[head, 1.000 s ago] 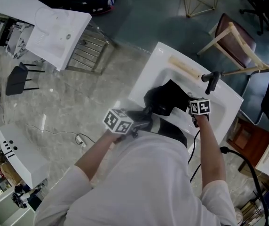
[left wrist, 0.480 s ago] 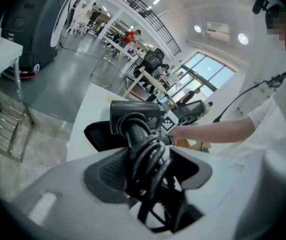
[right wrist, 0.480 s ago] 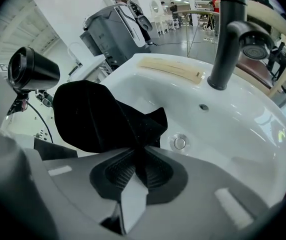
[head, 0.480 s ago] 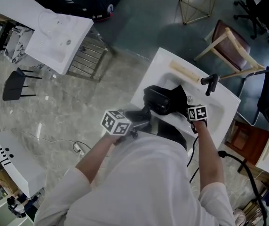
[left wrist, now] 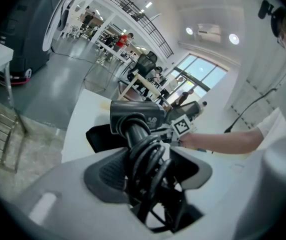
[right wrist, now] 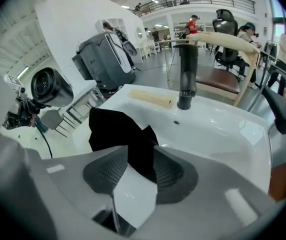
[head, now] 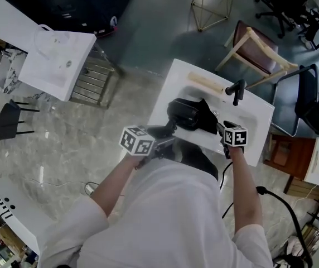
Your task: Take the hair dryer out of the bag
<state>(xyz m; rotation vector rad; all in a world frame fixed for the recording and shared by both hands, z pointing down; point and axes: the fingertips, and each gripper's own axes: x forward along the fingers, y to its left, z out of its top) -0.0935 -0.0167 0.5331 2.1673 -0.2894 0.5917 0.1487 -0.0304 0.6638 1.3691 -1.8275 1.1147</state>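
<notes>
— Start nearest. What does the left gripper (left wrist: 145, 166) have?

— Its jaws are clamped on the hair dryer's (head: 183, 111) handle. The black cord (left wrist: 150, 156) is wound round that handle, and the pads press on the coils.

— Which way does the hair dryer lie?

— The handle runs straight away from the left gripper, from near to far, with the head at the far end. The barrel sits crosswise on top of it, running left to right. In the right gripper view one round end of the barrel faces right.

— Where is it compared with the bag?

— It is out of the bag (right wrist: 115, 129), held in the air over the left edge of the sink (head: 261, 115). The bag lies to its right, crumpled in the basin.

— And the right gripper (right wrist: 138, 169)?

— Its jaws are opening. A fold of the bag's black cloth hangs between them, and white basin shows through the gap beside it, so the pads are not pinching it.

— Any writing?

— There is a patch of small white print on the side of the hair dryer's head, too small to read. The cubes on both grippers carry black-and-white square patterns, no words.

— Farther back?

— A black faucet (right wrist: 186, 74) stands upright at the far rim of the sink. A pale strip (right wrist: 150, 98) lies flat on the rim, left of the faucet. Beyond the sink stands a wooden-framed chair (head: 254, 46) with a dark red seat.
</notes>
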